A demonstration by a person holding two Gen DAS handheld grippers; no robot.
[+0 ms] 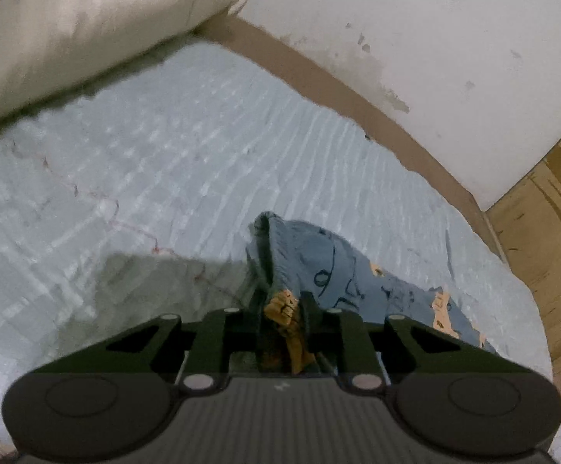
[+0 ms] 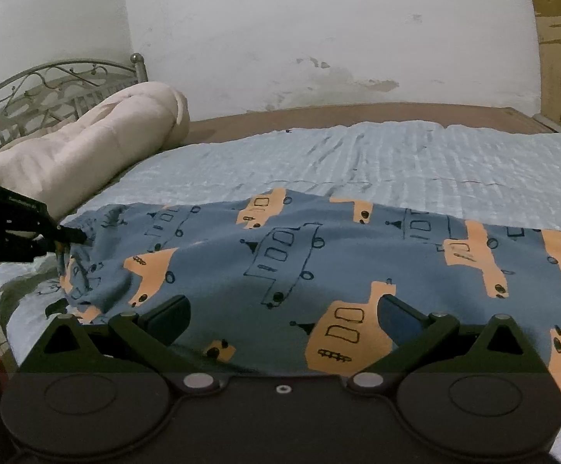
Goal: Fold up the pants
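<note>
Blue pants printed with orange boats lie spread across the light blue bed sheet. My left gripper is shut on a bunched edge of the pants, with orange and blue cloth pinched between its fingers. From the right wrist view, that left gripper holds the cloth's left end just above the sheet. My right gripper stands open low over the near side of the pants, its fingers wide apart with the cloth lying between them, unpressed.
A rolled cream quilt lies at the head of the bed in front of a metal headboard. A stained white wall runs behind the bed. Wooden panelling shows past the bed's right edge.
</note>
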